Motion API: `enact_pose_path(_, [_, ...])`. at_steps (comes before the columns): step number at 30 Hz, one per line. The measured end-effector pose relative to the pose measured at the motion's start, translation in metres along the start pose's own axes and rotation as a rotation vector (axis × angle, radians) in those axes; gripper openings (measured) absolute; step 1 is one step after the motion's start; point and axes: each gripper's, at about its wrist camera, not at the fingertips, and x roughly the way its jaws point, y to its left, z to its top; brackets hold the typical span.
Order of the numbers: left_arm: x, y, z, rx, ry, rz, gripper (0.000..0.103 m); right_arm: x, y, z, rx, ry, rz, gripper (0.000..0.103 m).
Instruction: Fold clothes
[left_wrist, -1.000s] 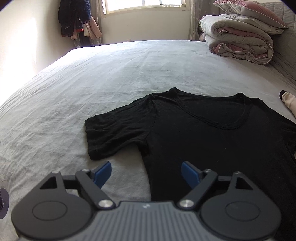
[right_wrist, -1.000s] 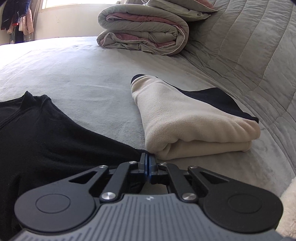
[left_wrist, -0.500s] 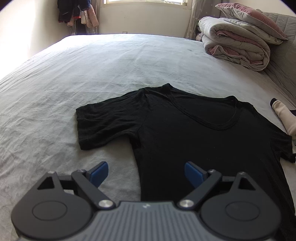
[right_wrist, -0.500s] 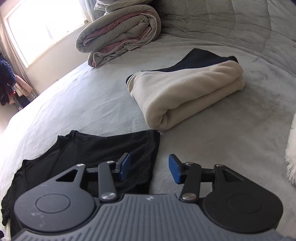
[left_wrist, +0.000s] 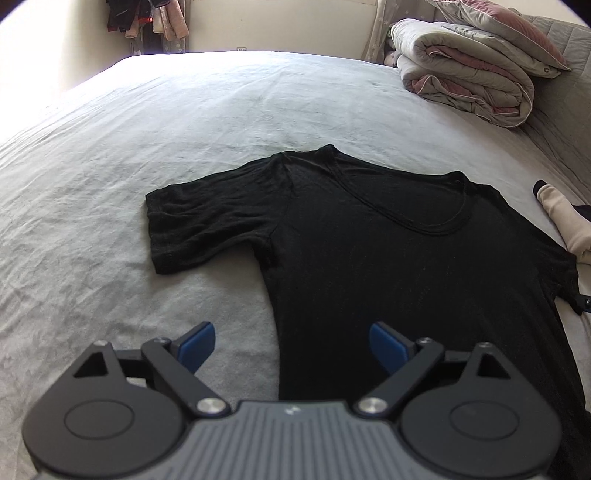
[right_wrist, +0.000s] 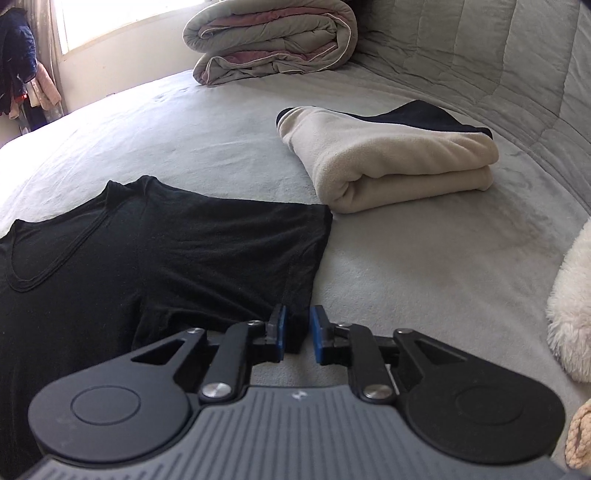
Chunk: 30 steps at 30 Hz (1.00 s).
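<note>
The T-shirt (left_wrist: 406, 258) is plain black on a pale grey bedspread (left_wrist: 184, 129). The folded fleece (right_wrist: 388, 158) is cream with a black inside. The rolled quilt (right_wrist: 273, 40) is grey with dusty pink. Both grippers are black and grey with blue pads (right_wrist: 317, 336).

T-shirt (left_wrist: 406, 258) hem behind gripper body

Bare bedsheet (left_wrist: 184, 147) left; folded blanket (right_wrist: 388, 155) right.
</note>
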Motion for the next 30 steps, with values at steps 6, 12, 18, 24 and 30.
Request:
enact_pose_path(6, [-0.008,-0.004,-0.001,0.036,-0.031,0.1,0.094,-0.024,0.002,-0.008,0.031,0.016,0.033,0.055])
enact_pose_path(12, [-0.018,-0.01,-0.002,0.102,-0.076,0.166,0.097,-0.045,0.011,-0.02,0.052,0.036,0.069,0.061])
enact_pose_path(18, [-0.023,-0.01,-0.005,0.116,-0.056,0.139,0.097,-0.06,0.019,-0.033,0.05,0.049,0.1,0.066])
enact_pose_path(24, [-0.023,-0.011,-0.009,0.079,0.038,0.001,0.097,-0.072,0.021,-0.048,0.066,0.065,0.14,0.068])
enact_pose_path(30, [-0.017,-0.017,-0.017,0.054,0.122,-0.107,0.097,-0.077,0.02,-0.064,0.062,0.073,0.156,0.071])
